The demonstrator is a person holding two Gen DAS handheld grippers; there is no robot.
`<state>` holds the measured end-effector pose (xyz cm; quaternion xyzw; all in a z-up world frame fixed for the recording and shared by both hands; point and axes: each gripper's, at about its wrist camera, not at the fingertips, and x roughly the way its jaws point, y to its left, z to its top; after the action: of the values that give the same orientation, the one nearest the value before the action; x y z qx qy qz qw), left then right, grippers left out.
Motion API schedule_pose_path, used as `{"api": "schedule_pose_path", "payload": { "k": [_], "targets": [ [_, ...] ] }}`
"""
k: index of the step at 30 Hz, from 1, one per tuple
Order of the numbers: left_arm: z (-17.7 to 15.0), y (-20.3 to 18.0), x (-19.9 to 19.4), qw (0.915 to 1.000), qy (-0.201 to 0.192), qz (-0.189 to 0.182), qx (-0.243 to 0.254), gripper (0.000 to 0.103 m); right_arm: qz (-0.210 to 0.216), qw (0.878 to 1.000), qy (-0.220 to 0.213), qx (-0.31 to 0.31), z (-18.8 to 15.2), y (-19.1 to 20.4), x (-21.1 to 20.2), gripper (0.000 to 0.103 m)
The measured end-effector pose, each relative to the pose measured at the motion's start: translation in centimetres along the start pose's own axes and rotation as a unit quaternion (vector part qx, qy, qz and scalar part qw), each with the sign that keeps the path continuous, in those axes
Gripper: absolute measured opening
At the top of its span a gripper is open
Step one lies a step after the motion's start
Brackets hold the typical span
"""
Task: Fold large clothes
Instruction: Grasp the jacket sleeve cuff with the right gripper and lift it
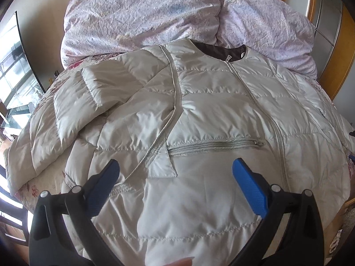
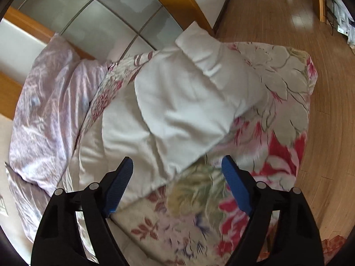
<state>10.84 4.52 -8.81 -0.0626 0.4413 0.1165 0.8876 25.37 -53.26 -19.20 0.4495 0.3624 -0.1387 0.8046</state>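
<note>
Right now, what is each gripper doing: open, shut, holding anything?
Left gripper: open above the white jacket, holding nothing.
Right gripper: open over the jacket sleeve, holding nothing.

Bunched duvet (image 1: pixel 142 17) behind jacket (image 1: pixel 199 115); open floor (image 2: pixel 310 44) beside bed.

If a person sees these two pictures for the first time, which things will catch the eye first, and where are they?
First comes the pale quilted jacket, spread front-up and zipped on the floral bedspread, one sleeve folded in over its chest. Behind its collar lies a crumpled lilac duvet at the head of the bed. The blue-padded left tongs and right tongs both hang open over the jacket, gripping nothing.
</note>
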Motion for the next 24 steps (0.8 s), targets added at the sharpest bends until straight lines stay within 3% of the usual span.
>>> {"api": "schedule_pose_path", "payload": {
  "k": [3, 8, 12, 15, 19, 24],
  "targets": [
    [0.2, 0.0, 0.7, 1.0, 0.003, -0.002, 0.002, 0.101, 0.01, 1.0, -0.009, 0.02, 1.0, 0.0, 0.1, 0.081],
    [0.4, 0.1, 1.5, 1.0, 0.006, -0.004, 0.006, 0.101, 0.024, 0.998, -0.028, 0.049, 1.8, -0.4, 0.4, 0.062],
    [0.4, 0.4, 1.9, 0.9999, 0.007, -0.009, 0.009, 0.101, 0.021, 0.997, -0.031, 0.061, 2.1, -0.3, 1.1, 0.033],
    [0.4, 0.4, 2.1, 0.9998, 0.007, -0.012, 0.01, 0.101, 0.023, 0.998, -0.033, 0.056, 2.3, 0.2, 1.5, 0.02],
    [0.3, 0.6, 2.3, 0.9999, 0.008, -0.002, 0.007, 0.101, 0.017, 0.998, -0.058, 0.014, 2.3, 2.0, 0.1, 0.012],
    [0.1, 1.3, 2.7, 0.9999, 0.012, -0.003, -0.005, 0.101, 0.034, 0.992, -0.098, -0.065, 1.9, 6.8, -3.0, 0.011]
  ]
}}
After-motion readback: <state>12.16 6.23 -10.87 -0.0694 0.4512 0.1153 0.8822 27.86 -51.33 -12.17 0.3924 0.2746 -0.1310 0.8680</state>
